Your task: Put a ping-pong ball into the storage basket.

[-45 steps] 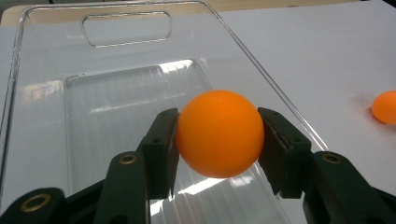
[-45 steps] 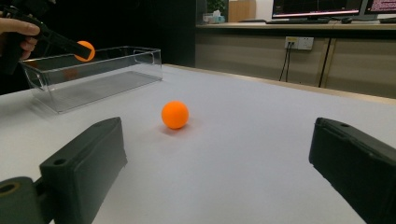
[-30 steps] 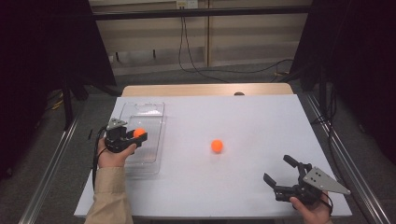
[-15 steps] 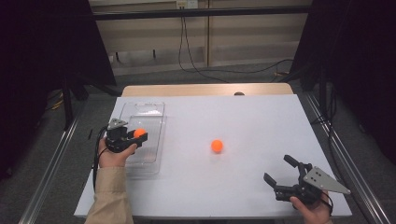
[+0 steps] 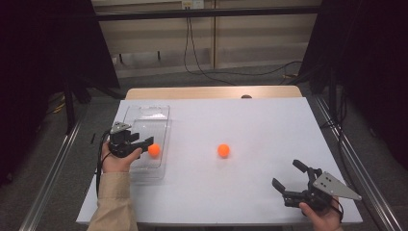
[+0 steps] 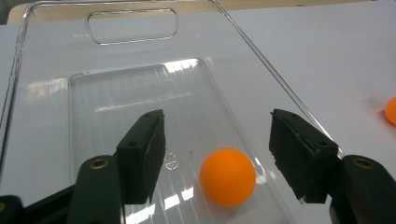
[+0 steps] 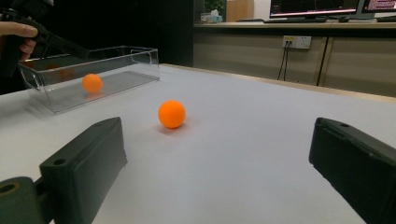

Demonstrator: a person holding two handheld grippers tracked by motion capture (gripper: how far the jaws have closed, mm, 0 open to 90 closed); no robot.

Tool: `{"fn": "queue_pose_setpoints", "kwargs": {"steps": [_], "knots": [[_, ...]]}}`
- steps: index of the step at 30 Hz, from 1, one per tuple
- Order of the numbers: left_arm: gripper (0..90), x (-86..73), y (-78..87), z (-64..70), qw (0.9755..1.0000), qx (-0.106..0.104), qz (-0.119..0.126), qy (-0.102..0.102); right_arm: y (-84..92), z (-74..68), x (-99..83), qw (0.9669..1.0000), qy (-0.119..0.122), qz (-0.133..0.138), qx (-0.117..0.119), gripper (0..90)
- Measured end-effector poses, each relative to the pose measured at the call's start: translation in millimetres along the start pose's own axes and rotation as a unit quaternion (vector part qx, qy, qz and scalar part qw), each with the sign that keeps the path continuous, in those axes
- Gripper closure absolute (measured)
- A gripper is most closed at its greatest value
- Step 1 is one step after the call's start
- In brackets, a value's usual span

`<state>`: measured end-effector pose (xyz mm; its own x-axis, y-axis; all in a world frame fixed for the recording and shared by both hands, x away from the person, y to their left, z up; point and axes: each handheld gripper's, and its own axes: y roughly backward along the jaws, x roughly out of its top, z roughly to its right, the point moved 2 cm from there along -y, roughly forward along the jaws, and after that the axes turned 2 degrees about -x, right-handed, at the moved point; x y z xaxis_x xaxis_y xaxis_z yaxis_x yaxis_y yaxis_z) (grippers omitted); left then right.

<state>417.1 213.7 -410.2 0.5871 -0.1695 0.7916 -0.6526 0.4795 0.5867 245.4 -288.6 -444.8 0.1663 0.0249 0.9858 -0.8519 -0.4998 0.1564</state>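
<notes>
Tray [image 6: 56, 140] clear, edges faint. Left gripper [image 6: 219, 140] just opened, jaws spread, ball [image 6: 228, 177] loose between. Right gripper [image 5: 294, 179] spread, empty, level.

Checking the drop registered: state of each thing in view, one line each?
left tongs: open, jaws have just been opening, pads clear of the ball between them
orange ball in bin: released, resting on the bin floor
clear plastic bin: upright, no lid, one ball inside
second orange ball: loose on the table, untouched
right tongs: open, nothing held
white table: one ball lying loose on it
</notes>
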Motion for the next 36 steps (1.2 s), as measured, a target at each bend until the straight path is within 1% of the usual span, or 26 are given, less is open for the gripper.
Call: {"fn": "queue_pose_setpoints", "kwargs": {"steps": [4,8,10,13,15,16,21,27,31,34,36], "knots": [[32.1,1.6,0.3,2.5,1.0000,-0.005,0.006,0.002,-0.2,0.1,-0.3,1.0000,-0.001,-0.001,0.000,3.1],[27.2,2.0,-0.1,2.0,1.0000,-0.002,0.007,0.004,-0.4,0.4,-0.6,1.0000,-0.002,-0.002,-0.001,3.1],[25.0,2.4,-0.1,2.3,0.9999,-0.003,0.012,0.009,-0.3,0.8,-0.8,1.0000,-0.002,-0.002,-0.001,3.1],[23.4,3.5,0.1,3.9,0.9998,-0.010,0.015,0.010,-0.5,1.5,-1.3,1.0000,-0.002,-0.003,-0.002,3.0],[22.1,4.9,0.8,5.0,0.9998,-0.010,0.017,0.006,-0.5,1.8,-1.5,1.0000,-0.001,-0.004,-0.002,3.0],[20.8,5.5,1.0,6.0,0.9997,-0.012,0.019,0.008,-0.5,1.9,-1.6,1.0000,-0.001,-0.004,-0.003,3.0],[19.3,8.0,1.3,9.7,0.9996,-0.020,0.020,0.002,-0.7,2.2,-2.0,1.0000,-0.001,-0.004,-0.004,3.0],[16.8,10.0,0.9,14.5,0.9995,-0.022,0.023,-0.003,-0.2,2.3,-2.1,1.0000,-0.002,-0.004,-0.004,3.0],[14.8,11.9,0.5,18.1,0.9994,-0.022,0.019,-0.017,0.1,2.8,-2.1,1.0000,-0.002,-0.004,-0.005,3.0],[13.7,13.0,-0.2,20.4,0.9992,-0.027,0.022,-0.018,-0.1,2.6,-2.2,1.0000,-0.002,-0.004,-0.006,3.0],[12.8,13.2,-0.8,21.1,0.9992,-0.029,0.023,-0.015,-0.1,2.6,-2.5,1.0000,-0.001,-0.005,-0.005,3.0]]}}
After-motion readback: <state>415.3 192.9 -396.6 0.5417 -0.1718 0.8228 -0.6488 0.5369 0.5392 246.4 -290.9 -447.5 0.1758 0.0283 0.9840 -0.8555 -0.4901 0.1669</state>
